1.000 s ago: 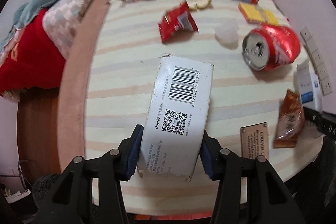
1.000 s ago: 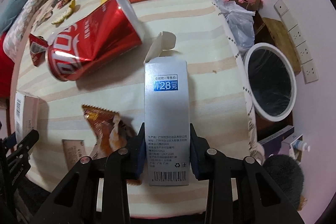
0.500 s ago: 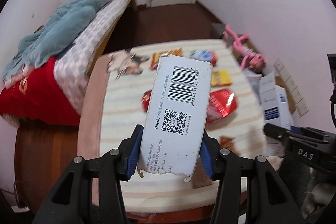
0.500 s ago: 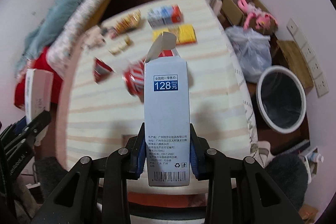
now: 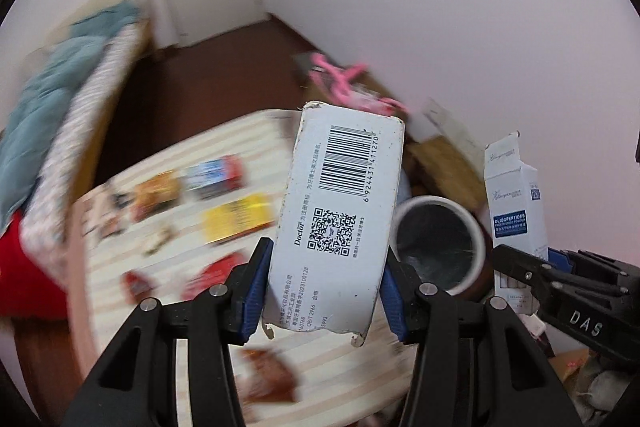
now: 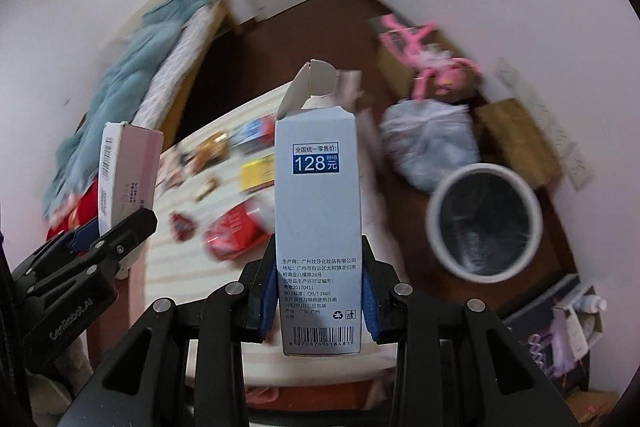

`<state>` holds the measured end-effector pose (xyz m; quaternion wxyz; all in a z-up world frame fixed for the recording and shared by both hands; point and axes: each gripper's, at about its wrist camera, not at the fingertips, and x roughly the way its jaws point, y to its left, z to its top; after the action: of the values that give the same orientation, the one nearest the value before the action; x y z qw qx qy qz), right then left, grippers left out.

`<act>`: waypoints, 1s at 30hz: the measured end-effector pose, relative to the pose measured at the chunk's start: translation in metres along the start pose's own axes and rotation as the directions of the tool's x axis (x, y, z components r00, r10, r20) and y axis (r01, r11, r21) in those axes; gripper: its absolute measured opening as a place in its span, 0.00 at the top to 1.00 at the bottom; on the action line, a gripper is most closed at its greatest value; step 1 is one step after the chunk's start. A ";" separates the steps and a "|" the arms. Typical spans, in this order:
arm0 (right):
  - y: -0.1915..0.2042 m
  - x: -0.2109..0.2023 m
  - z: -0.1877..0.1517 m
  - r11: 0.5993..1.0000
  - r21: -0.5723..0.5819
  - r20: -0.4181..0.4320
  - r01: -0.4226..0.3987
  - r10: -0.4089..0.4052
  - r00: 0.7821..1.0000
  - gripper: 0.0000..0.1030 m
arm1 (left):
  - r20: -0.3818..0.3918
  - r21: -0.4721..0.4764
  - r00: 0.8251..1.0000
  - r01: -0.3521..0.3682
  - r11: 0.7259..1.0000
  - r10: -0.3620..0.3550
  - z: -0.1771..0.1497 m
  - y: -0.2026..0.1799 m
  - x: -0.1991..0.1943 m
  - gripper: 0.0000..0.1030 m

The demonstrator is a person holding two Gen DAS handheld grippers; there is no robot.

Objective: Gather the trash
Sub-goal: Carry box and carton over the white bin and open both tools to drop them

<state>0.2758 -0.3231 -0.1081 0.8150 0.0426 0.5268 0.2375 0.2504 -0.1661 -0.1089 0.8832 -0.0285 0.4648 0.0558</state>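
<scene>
My left gripper (image 5: 326, 291) is shut on a white toothpaste box (image 5: 340, 215) with a barcode and QR code, held high above the table. My right gripper (image 6: 320, 303) is shut on a pale blue carton (image 6: 318, 211) with a "128" price label and an open top flap. The white round trash bin (image 6: 484, 223) with a black liner stands on the floor right of the table; it also shows in the left wrist view (image 5: 440, 247). Each gripper shows in the other's view, the right one with its carton (image 5: 514, 215) and the left one with its box (image 6: 124, 175).
The striped table (image 5: 192, 155) holds a crushed red can (image 6: 236, 235), red and brown snack wrappers (image 5: 268, 375), a yellow packet (image 5: 236, 219) and a blue-red carton (image 5: 214, 179). A bed (image 5: 60, 115) lies left. A plastic bag (image 6: 432, 143), cardboard boxes and a pink toy (image 6: 424, 59) lie beyond the bin.
Both grippers have lifted their boxes off the table and risen high. Both views have swung right, bringing the trash bin closer to centre.
</scene>
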 end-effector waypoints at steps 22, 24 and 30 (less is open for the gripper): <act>-0.298 0.181 -0.001 0.899 0.388 -0.345 0.204 -0.064 0.936 0.65 | -0.519 0.160 0.850 0.201 0.967 -0.091 0.017 -0.176 0.284 0.51; -0.305 0.191 -0.004 0.899 0.390 -0.353 0.198 -0.053 0.934 0.65 | -0.518 0.157 0.852 0.185 0.970 -0.078 0.017 -0.174 0.290 0.49; -0.318 0.212 -0.004 0.895 0.400 -0.352 0.200 -0.052 0.935 0.43 | -0.484 0.156 0.874 0.134 0.979 -0.042 0.022 -0.163 0.287 0.05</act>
<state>0.4516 -0.5134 -0.3893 0.6987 0.1456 0.6973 0.0655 0.4496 -0.3046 -0.3336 0.7414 0.0194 0.6698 -0.0368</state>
